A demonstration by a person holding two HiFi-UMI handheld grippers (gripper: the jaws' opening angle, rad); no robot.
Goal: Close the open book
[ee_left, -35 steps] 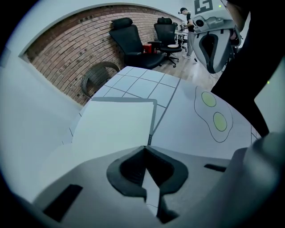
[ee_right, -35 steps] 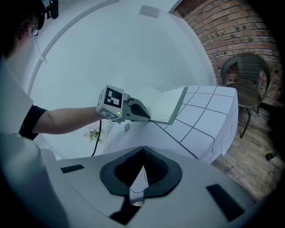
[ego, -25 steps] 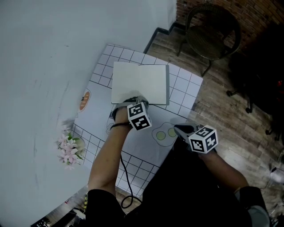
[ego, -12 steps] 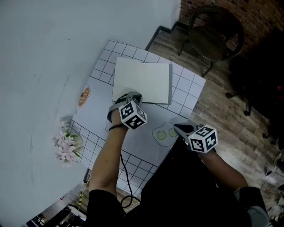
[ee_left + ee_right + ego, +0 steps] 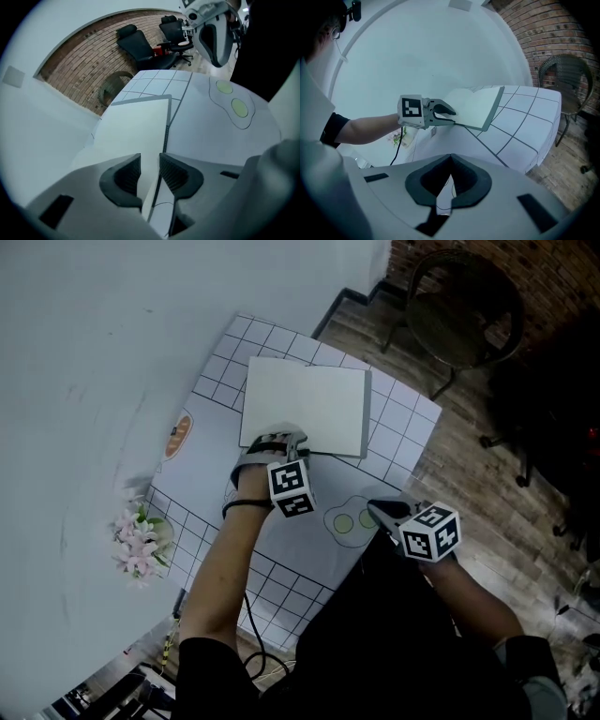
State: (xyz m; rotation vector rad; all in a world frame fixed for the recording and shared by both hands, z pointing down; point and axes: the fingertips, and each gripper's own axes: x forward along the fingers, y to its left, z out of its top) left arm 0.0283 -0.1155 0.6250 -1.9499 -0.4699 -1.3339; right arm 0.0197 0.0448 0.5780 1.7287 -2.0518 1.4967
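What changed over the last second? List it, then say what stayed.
The left gripper has just been opening its jaws. They now stand apart, with the near edge of the book between them, not pressed. Its marker cube turned slightly. Stayed: the book flat in its place on the table; the right gripper shut and empty at the table's near side.

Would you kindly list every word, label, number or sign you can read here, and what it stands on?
No text is legible.
Orange oval label on the tablecloth: print too small to read.
Square markers on the left cube and right cube: black-and-white patterns, no letters.
Book: visible surface blank.
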